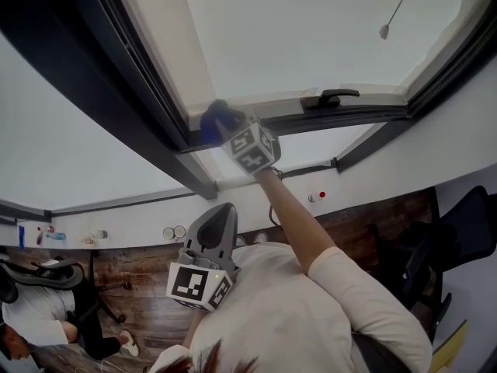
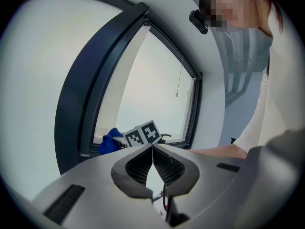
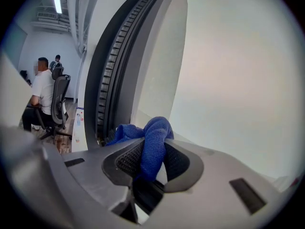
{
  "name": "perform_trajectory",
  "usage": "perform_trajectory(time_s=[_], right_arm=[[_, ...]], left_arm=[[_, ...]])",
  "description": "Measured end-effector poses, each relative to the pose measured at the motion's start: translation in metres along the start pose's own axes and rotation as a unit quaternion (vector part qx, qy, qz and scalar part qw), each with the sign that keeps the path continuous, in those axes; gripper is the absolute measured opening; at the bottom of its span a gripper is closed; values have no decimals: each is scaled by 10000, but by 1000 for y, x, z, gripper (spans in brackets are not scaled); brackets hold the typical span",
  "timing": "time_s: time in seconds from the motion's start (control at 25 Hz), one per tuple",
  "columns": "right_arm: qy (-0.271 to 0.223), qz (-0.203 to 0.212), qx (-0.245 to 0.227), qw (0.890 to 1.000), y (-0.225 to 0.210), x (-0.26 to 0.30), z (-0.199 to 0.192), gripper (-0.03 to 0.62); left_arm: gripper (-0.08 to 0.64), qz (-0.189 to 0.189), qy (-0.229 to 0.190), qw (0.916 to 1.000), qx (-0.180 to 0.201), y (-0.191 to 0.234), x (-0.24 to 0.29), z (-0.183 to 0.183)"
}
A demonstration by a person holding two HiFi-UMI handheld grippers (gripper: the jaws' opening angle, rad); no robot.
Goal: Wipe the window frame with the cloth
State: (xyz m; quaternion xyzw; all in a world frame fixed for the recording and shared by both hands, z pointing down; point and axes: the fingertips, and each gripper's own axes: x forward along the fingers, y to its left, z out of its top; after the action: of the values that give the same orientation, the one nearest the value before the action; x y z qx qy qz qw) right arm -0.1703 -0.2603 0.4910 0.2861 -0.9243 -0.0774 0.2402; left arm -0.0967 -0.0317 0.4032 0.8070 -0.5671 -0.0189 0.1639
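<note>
The right gripper (image 3: 153, 146) is clamping the blue cloth (image 3: 155, 128) and holding it at the frame (image 1: 147, 107) corner, centre of the head view. The left gripper (image 2: 152, 149), lower centre, is idling with its jaws closed on nothing. Only a narrow fold is sitting between the pads, so the cloth is probably risking a snag on the ribbed channel and pulling free.

Well left of the right jaws a person (image 3: 43, 93) in a white shirt sits on an office chair (image 3: 61, 99), while above the left jaws hangs a pull cord (image 2: 177, 94).
</note>
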Motion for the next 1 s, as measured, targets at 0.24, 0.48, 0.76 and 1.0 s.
perform_trajectory(time_s=[0.24,0.48,0.76,1.0], right_arm=[[63,-111,-301,9995,-1,-4,-2,112],[81,-173,-451,9988,-7,-9,-7,112],[-35,-65,18,10000,-15,-15,-11,112],[-82,-84,308,9995,-20,-18,-16,112]], left_arm=[[11,58,-44,10000,14,-2,-2,1],[11,51,-67,10000,17,-6,-3,0],[11,-18,-39,10000,19,-14,-1,-5],[11,8,2,10000,7,-14,1,-7]])
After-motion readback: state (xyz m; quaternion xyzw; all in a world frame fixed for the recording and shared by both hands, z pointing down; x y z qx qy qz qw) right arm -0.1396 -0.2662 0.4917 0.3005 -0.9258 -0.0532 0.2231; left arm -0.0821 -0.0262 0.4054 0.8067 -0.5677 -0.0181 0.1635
